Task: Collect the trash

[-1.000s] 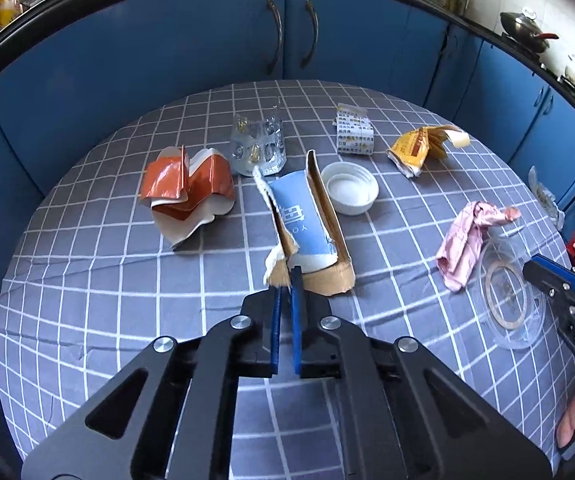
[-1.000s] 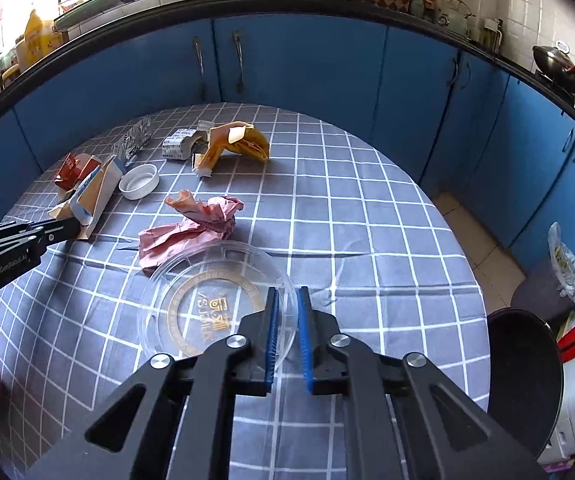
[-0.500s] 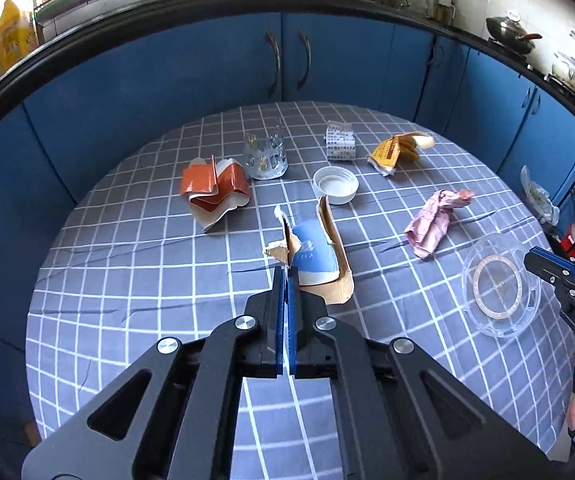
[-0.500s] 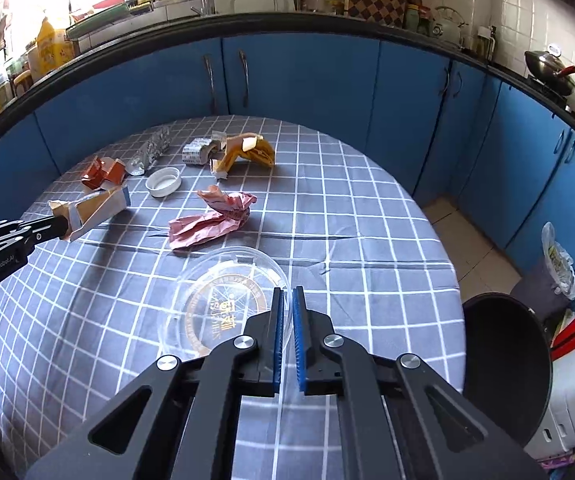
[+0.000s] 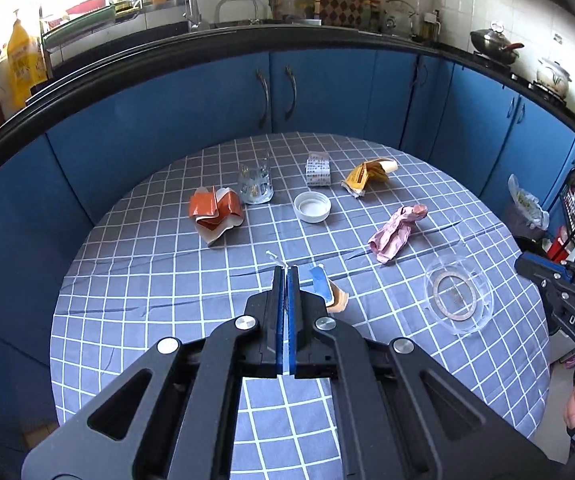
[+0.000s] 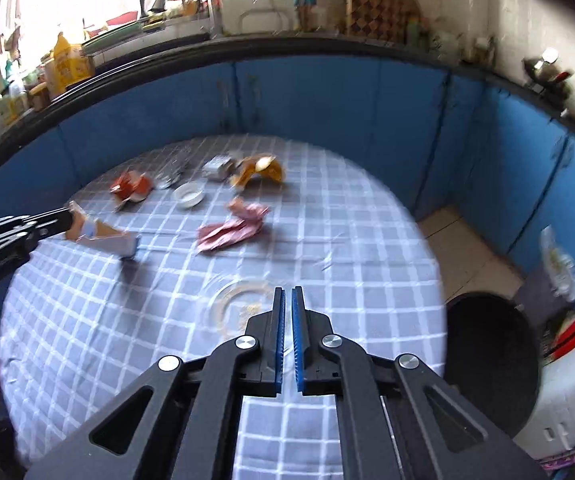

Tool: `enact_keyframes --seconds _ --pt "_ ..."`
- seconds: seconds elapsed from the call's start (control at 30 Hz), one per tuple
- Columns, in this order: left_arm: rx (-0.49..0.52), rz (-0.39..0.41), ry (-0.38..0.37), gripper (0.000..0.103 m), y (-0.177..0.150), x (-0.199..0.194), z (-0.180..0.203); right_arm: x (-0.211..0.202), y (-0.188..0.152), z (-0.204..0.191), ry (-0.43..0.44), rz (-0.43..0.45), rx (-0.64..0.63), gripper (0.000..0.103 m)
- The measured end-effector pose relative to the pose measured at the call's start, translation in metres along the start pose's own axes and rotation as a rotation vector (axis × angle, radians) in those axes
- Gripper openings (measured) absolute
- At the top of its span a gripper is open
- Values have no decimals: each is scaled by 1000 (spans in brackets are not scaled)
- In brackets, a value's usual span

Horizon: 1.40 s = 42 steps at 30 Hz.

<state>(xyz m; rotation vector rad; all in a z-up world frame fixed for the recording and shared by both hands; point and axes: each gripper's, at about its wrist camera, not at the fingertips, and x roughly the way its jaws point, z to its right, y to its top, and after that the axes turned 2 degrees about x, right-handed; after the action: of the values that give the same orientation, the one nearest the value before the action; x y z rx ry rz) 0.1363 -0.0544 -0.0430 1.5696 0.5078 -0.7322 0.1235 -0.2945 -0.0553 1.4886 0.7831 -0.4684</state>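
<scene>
Left wrist view: left hand-held gripper is clamped on the torn blue-and-brown cardboard carton, lifted off the checked counter, presumably for binning.

Right wrist view: right hand-held gripper is nearly closed and holds nothing, hovering above the clear round plastic lid near the counter's right edge.

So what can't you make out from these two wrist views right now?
- Torn blue-and-white cardboard carton: left wrist view, mostly hidden behind the left gripper clamping it.
- Clear round plastic lid: right wrist view, motion blur; whether the right gripper pinches its rim is unclear.
- Small patterned white box: print too small to read.
- Black round bin: its inside is too dark to see any contents.
</scene>
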Motion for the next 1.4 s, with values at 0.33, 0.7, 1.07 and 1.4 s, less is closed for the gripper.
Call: enact_keyframes --seconds 0.33,0.7,1.07,1.4 --pt "-47 -23 13 7 -11 12 -17 15 -5 -14 10 -3 -21 88" --pt "-70 -38 6 39 -21 8 -27 25 -6 -15 14 -36 -23 88" --pt "0 -1 -4 99 -31 0 -4 20 -10 -19 21 -37 -35 88" --pt "5 -117 26 99 -40 41 -3 42 -12 -24 44 -91 -57 88"
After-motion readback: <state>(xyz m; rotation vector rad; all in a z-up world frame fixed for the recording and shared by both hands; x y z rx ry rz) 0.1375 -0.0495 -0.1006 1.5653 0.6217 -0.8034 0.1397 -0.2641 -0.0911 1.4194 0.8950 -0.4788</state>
